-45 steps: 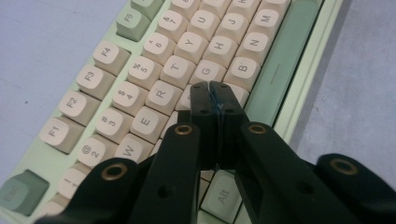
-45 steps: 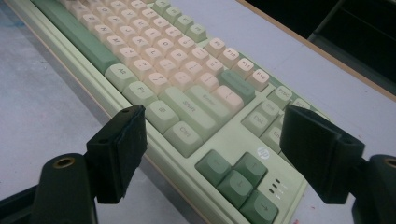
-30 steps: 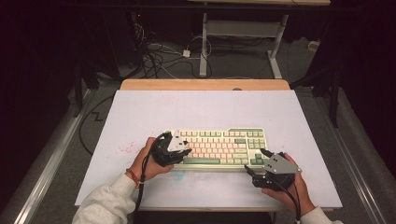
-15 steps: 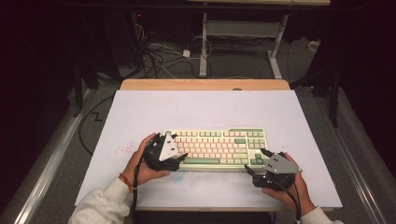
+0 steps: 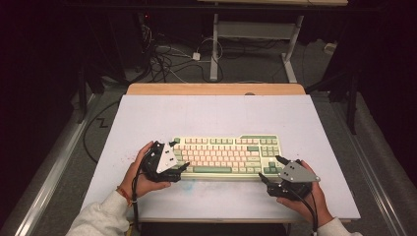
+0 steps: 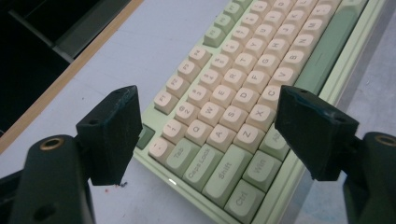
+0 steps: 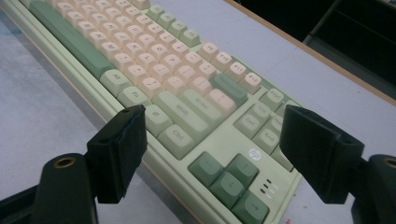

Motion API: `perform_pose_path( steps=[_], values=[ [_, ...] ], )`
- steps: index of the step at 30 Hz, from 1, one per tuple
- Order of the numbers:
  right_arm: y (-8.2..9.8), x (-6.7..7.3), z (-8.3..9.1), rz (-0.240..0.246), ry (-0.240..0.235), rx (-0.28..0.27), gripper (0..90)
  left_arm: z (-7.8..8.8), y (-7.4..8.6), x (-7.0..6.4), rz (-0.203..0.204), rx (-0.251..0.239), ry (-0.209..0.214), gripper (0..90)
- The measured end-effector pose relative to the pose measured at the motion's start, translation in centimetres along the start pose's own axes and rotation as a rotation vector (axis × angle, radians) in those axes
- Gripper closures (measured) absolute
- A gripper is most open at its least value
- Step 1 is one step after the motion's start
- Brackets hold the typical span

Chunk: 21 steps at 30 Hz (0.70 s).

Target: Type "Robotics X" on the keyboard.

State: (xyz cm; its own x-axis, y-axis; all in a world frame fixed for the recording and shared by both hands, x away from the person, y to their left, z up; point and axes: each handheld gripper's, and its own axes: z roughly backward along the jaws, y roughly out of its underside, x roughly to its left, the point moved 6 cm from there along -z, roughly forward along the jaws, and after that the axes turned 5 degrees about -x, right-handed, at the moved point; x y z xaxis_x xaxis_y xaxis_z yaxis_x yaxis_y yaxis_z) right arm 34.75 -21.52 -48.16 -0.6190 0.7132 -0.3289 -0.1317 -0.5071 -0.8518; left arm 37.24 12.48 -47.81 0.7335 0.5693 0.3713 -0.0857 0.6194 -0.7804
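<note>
Two grippers are flanking a pastel keyboard [image 5: 226, 156], probably to lift it by its ends. The left gripper [image 5: 181, 168], having just been opening, is gaping wide and empty. The right gripper [image 5: 271, 169] is gaping wide too.

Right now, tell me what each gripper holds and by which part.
Nothing is held. The left gripper has just been opening over the keyboard's left end; the right gripper stands open at its right end.

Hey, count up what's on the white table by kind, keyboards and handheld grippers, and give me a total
Pale green keyboard with cream and green keys: 1
Black two-jaw grippers held in the hands: 2, left gripper and right gripper
Total: 3
</note>
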Motion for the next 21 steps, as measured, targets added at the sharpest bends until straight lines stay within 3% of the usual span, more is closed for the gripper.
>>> perform_pose_path(
  steps=[5, 16, 21],
  values=[
    [-0.2, 0.1, -0.1, -0.009, 0.0, -0.001, 23.3, 0.5, 1.0, 0.1, 0.041, -0.018, -0.035, 22.0],
    [-0.7, 0.3, -0.5, -0.001, -0.012, -0.011, 23.3, 1.7, 4.0, 0.3, 0.107, 0.029, -0.027, 20.6],
    [-0.8, 0.6, -0.8, 0.0, -0.022, -0.007, 23.4, 1.9, 5.1, 0.2, 0.117, 0.055, -0.03, 20.6]
  ],
)
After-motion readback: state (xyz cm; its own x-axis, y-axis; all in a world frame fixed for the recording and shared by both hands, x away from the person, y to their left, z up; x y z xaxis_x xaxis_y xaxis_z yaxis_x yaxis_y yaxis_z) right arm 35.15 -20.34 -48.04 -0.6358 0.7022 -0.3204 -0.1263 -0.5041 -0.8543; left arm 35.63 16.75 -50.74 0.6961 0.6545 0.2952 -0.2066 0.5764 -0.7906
